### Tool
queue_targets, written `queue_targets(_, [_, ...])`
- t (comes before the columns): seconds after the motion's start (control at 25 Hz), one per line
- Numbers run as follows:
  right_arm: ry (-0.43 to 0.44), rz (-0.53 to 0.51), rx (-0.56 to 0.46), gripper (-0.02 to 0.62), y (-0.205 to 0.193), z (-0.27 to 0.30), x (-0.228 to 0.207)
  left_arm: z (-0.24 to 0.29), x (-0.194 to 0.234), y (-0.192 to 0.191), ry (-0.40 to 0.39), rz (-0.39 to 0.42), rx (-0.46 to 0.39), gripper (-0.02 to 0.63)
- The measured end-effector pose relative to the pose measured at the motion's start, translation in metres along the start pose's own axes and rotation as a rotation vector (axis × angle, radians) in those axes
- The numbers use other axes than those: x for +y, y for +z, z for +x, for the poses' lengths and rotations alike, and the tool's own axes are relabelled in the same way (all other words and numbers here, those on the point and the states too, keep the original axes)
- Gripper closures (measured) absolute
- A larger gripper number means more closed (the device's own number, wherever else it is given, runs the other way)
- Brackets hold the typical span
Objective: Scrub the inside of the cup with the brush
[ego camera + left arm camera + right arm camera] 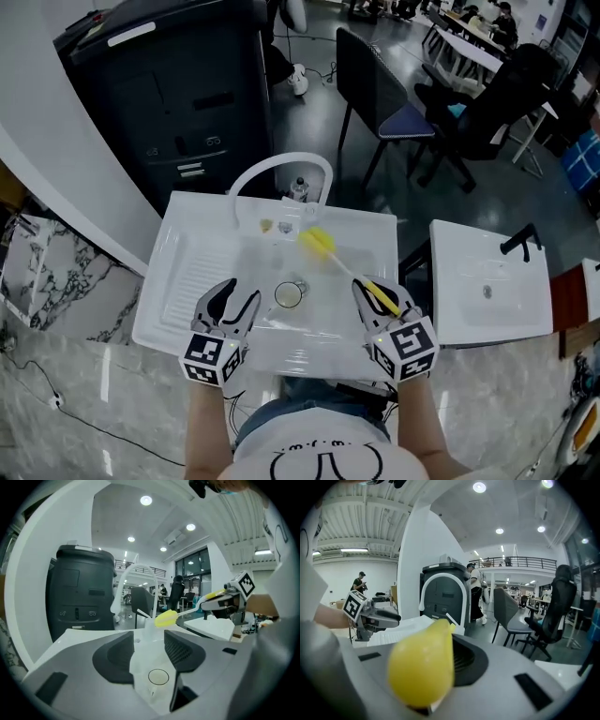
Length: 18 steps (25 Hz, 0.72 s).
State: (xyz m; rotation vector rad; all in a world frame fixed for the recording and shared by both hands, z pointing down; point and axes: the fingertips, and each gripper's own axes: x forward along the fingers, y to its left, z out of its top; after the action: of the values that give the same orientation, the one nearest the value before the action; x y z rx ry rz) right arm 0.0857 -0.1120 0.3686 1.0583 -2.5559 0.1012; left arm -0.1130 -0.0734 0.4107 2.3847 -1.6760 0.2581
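**Head view.** White sink (183, 272) seen from above, with a ribbed drainboard on its left side. An arched white faucet (281, 159) stands at the far rim. Behind the sink is a dark cabinet-like machine (178, 94), against a white wall. To the right of the machine is a chair (366, 75) with a dark back and a bluish seat, and beyond it a black office chair (506, 94). A second white sink (469, 300), separated from the first by a gap on the right, carries a black faucet (518, 241). A marble-patterned desk (94, 412) fills the foreground, with a black cable (52, 398) lying on it.

**Right gripper view.** Background: round ceiling lights (479, 487), a railed gallery (515, 563) and a standing person (359, 584).
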Motion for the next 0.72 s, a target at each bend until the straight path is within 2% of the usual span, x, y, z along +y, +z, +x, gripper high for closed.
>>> queue_targets(0.24, [0.042, 0.033, 0.066, 0.555, -0.024, 0.032, -0.031, 0.054, -0.008, -0.058, -0.091, -0.018, 0.196, 0.403])
queue_targets(0.36, [0.095, 0.035, 0.107, 0.555, -0.039, 0.044, -0.030, 0.068, -0.017, -0.089, -0.166, -0.065, 0.315, 0.410])
queue_targets(0.44, [0.125, 0.034, 0.129, 0.555, -0.048, 0.050, -0.026, 0.074, -0.019, -0.109, -0.202, -0.067, 0.396, 0.411])
queue_targets(0.56, [0.145, 0.049, 0.156, 0.555, -0.060, 0.054, -0.021, 0.080, -0.021, -0.138, -0.240, -0.022, 0.528, 0.413])
queue_targets(0.72, [0.150, 0.058, 0.183, 0.555, -0.069, 0.054, -0.016, 0.085, -0.021, -0.179, -0.305, 0.130, 0.718, 0.419])
